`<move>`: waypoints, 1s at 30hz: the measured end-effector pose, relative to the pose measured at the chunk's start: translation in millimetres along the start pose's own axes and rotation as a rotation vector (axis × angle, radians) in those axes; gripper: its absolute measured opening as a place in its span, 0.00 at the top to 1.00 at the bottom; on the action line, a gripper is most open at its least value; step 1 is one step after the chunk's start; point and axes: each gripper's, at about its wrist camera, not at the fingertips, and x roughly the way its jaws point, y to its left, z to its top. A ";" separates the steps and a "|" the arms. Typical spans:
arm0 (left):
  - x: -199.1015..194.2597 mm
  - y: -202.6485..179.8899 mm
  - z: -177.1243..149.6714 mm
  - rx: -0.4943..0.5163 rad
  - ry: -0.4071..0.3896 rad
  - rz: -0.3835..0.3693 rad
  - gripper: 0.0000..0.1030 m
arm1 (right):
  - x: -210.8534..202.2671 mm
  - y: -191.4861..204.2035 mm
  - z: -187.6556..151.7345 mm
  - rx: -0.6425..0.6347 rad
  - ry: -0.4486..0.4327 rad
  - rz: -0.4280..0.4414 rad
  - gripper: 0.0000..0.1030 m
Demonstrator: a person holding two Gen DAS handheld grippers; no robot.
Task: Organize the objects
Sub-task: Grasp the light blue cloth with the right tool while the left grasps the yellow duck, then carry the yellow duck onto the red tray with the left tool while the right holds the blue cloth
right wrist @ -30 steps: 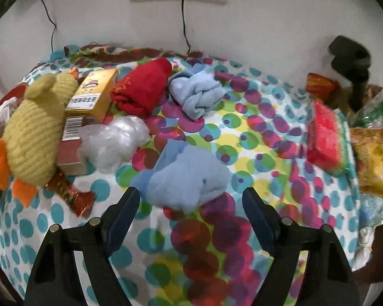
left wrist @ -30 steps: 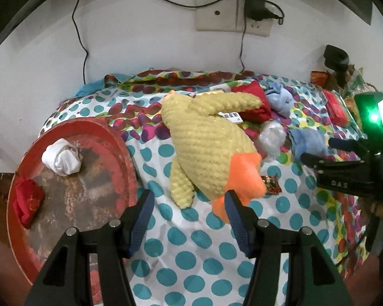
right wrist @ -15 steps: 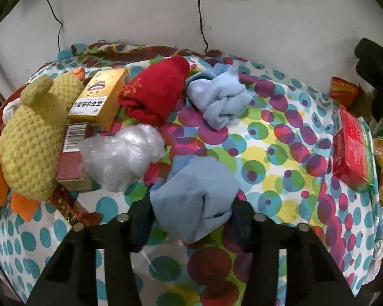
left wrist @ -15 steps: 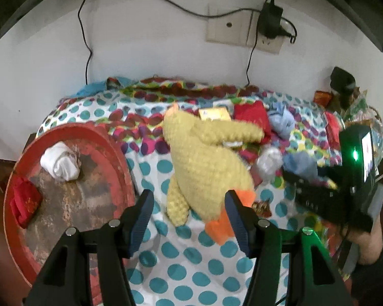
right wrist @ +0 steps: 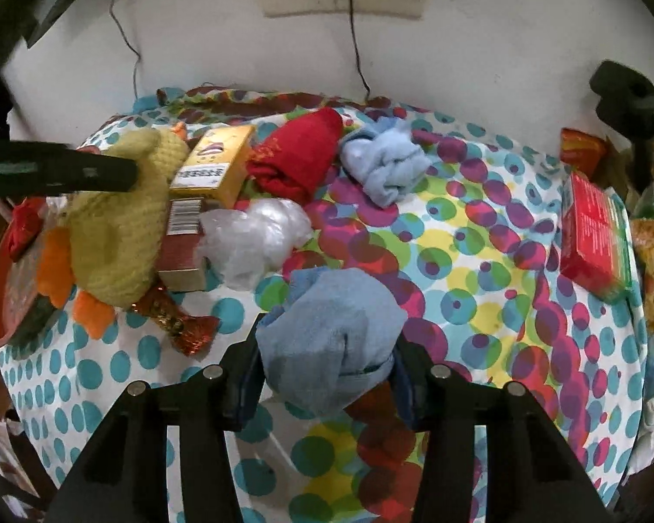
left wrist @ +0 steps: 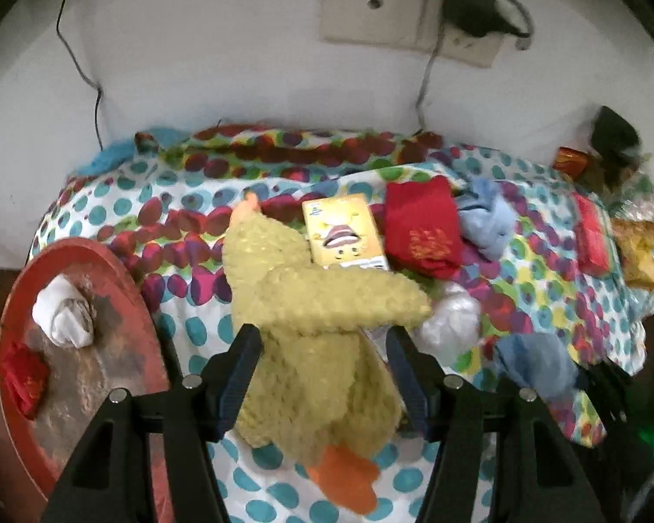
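Note:
A yellow knitted duck (left wrist: 314, 331) with orange feet lies on the dotted bedsheet (left wrist: 187, 235). My left gripper (left wrist: 322, 370) is open, its jaws on either side of the duck's body. My right gripper (right wrist: 327, 375) is shut on a light blue cloth (right wrist: 331, 335), which also shows in the left wrist view (left wrist: 536, 366). The duck shows at the left of the right wrist view (right wrist: 117, 235), with the left gripper's finger (right wrist: 56, 172) across it.
A red round tray (left wrist: 17, 305) at the left holds a white cloth (left wrist: 63, 316) and a red cloth (left wrist: 22, 377). A yellow box (left wrist: 344, 231), red cloth (left wrist: 423, 231), second blue cloth (right wrist: 386, 163), plastic wad (right wrist: 253, 235), candy wrapper (right wrist: 183, 324) and red packet (right wrist: 593, 231) lie around.
My right gripper has closed on the light blue cloth. My left gripper has moved forward so that its open jaws now straddle the duck.

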 end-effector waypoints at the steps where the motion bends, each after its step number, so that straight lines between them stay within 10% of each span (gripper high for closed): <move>1: 4.8 2.5 1.2 -0.013 -0.005 0.016 0.40 | -1.2 1.8 0.4 -0.008 -0.003 0.001 0.55; 13: 49.7 19.8 11.4 -0.051 -0.010 0.021 0.32 | 1.3 16.0 9.1 -0.031 -0.016 0.036 0.55; 30: -33.2 15.8 -13.0 0.079 -0.145 -0.014 0.43 | -11.3 16.2 2.1 -0.012 -0.024 0.014 0.55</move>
